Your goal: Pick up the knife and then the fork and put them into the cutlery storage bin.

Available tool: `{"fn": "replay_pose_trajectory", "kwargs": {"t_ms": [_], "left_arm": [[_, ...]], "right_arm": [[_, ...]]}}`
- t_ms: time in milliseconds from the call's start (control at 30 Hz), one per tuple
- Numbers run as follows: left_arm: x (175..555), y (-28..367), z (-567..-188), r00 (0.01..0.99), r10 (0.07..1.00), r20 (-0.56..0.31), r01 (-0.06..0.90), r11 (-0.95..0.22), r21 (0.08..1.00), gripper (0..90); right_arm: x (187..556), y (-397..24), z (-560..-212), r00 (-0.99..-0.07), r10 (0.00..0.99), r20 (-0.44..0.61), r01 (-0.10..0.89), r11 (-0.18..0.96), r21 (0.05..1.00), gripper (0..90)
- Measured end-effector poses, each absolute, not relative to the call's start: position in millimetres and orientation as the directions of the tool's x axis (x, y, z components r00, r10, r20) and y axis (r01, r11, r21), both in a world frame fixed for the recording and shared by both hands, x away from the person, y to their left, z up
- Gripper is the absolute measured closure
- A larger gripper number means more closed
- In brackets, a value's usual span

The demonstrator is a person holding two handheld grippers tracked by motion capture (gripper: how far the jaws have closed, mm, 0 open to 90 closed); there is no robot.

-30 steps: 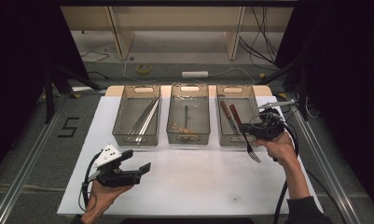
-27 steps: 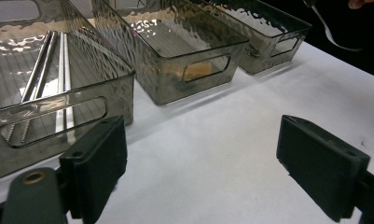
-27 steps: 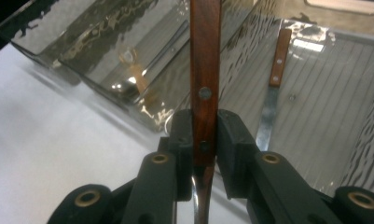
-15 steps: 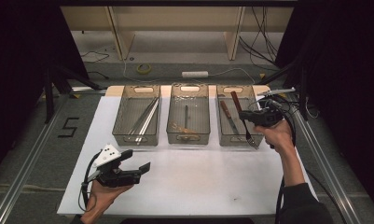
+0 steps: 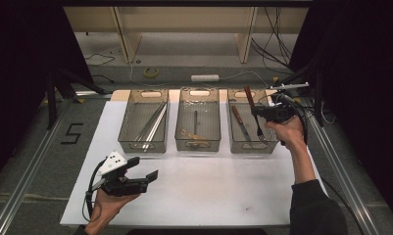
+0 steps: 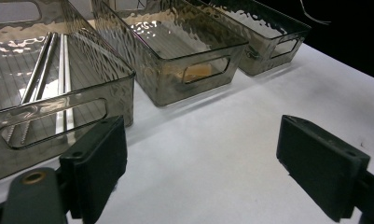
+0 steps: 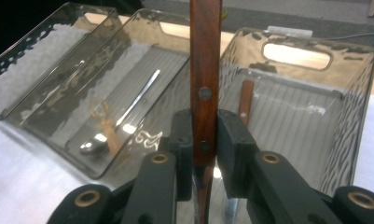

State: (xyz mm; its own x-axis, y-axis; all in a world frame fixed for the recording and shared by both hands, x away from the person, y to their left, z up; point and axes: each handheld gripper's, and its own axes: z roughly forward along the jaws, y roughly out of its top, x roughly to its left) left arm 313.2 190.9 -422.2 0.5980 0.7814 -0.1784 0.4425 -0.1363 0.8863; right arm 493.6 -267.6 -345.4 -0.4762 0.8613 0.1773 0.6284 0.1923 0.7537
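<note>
My right gripper (image 5: 257,112) is shut on the wooden handle of a fork (image 5: 259,128), held over the right bin (image 5: 252,147) with the tines pointing down toward the bin. In the right gripper view the pads of that gripper (image 7: 204,140) clamp the handle (image 7: 204,70), which stands upright in front of the bin (image 7: 357,116). A wooden-handled utensil (image 5: 237,117) lies inside that bin. My left gripper (image 5: 142,169) rests low over the white board at the near left, jaws wide apart (image 6: 201,163) and nothing between them.
Three smoky clear bins stand in a row on the white board (image 5: 208,191). The left bin (image 5: 130,127) holds long metal rods (image 5: 152,125). A spoon (image 5: 195,120) and a pale object lie in the middle bin (image 5: 198,146). Cables run behind the table.
My right hand has carried the fork up and away from the near side, from in front of the right bin to over it. The left gripper has stayed still.
</note>
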Motion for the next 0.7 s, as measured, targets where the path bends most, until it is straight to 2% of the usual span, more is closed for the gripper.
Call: {"fn": "replay_pose_trajectory", "kwargs": {"t_ms": [700], "left_arm": [[313.1, 191.0, -421.9, 0.601, 0.78, -0.176, 0.438, -0.137, 0.889, 15.7]], "right_arm": [[518.8, -257.9, -344.7, -0.438, 0.883, 0.166, 0.618, 0.161, 0.769, 77.7]]}}
